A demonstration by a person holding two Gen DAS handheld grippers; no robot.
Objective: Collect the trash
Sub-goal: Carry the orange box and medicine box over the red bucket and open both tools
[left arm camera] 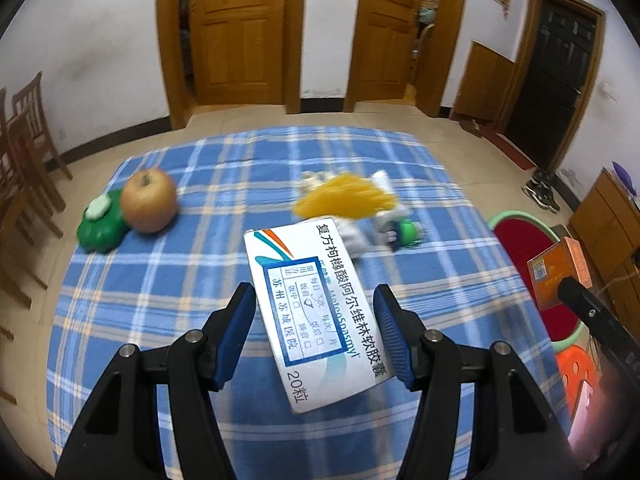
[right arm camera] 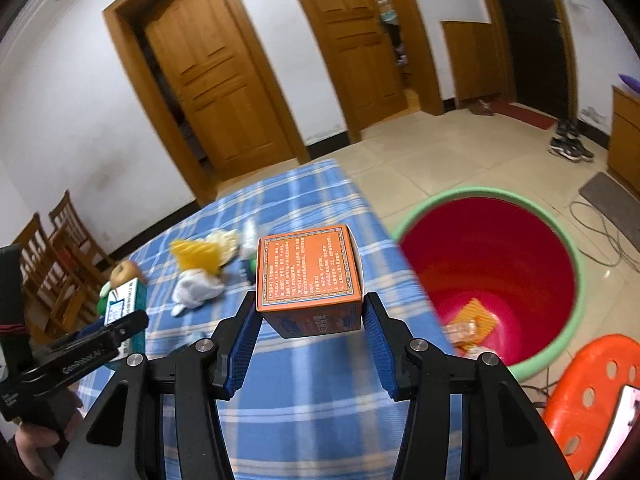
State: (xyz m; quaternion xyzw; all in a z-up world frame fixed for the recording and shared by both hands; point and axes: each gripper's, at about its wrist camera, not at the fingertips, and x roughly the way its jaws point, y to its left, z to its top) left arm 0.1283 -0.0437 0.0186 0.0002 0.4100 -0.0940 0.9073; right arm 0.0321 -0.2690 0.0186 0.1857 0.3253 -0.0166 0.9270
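Blue plaid table (left arm camera: 224,360) fills the lower centre of the left wrist view. Red bin (right arm camera: 492,256) with green rim, lower right of the right wrist view, beside the table, holds wrappers. Left gripper (left arm camera: 314,334), bottom centre, is clamped on a white medicine box (left arm camera: 312,308). Right gripper (right arm camera: 310,344), bottom centre, is clamped on an orange box (right arm camera: 308,276). Apple (left arm camera: 149,206) and green toy (left arm camera: 102,224) touch, left of frame. Yellow and white wrappers (left arm camera: 348,200) lie at centre.
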